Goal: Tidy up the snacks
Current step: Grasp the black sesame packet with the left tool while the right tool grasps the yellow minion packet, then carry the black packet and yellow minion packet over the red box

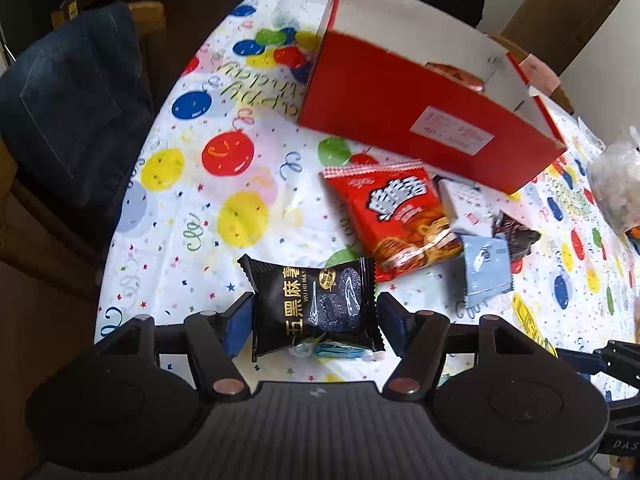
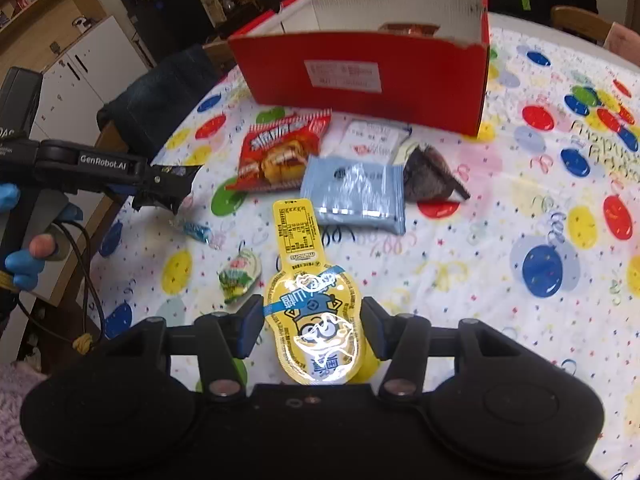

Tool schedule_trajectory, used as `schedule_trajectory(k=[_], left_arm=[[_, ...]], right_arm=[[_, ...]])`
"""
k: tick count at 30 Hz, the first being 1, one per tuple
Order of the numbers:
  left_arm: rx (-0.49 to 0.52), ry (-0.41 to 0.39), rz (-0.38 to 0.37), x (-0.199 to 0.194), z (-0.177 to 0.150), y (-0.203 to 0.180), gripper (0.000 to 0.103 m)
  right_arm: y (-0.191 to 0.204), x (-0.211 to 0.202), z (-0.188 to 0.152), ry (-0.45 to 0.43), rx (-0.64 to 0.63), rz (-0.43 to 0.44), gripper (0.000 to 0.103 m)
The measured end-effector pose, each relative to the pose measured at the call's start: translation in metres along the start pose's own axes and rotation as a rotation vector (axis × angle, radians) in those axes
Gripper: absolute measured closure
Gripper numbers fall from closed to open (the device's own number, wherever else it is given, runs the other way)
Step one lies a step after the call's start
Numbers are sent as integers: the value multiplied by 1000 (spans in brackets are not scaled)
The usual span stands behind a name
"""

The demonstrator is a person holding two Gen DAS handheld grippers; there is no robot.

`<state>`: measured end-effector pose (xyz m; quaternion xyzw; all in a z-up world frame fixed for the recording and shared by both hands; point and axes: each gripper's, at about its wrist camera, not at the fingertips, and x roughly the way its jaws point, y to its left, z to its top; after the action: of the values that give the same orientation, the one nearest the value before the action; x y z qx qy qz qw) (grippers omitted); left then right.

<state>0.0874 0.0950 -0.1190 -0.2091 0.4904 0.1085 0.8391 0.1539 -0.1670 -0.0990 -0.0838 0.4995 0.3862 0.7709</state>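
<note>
My left gripper is shut on a black snack packet with gold lettering, held above the table; in the right wrist view the same gripper shows at the left with the packet in it. My right gripper is shut on a yellow cartoon jelly pack. An open red box stands at the far side with a snack inside. In front of it lie a red chip bag, a white packet, a light blue packet and a dark wrapper.
The table wears a balloon-print cloth. A small blue candy and a green candy lie near the front left. A chair with dark fabric stands at the left edge. A clear bag sits at the right.
</note>
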Motion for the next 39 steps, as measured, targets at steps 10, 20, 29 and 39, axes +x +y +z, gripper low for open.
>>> schedule_trajectory(k=[10,20,29,39], left_arm=[[-2,-73,-47,-32,18,-17,37],[33,-158,-57,-52,50,-39,37],[80,-203,-39,-53,86,-59,37],[101,-218,-12,-39,131,-74,37]], right_arm=[[1,-35,38,-141,2,-21,51],[-5,-50,78,-246,-5,-62,51],[-14,-48,116,-289,-14,-108,51],[-45,-31,165,-273,39,-122,51]])
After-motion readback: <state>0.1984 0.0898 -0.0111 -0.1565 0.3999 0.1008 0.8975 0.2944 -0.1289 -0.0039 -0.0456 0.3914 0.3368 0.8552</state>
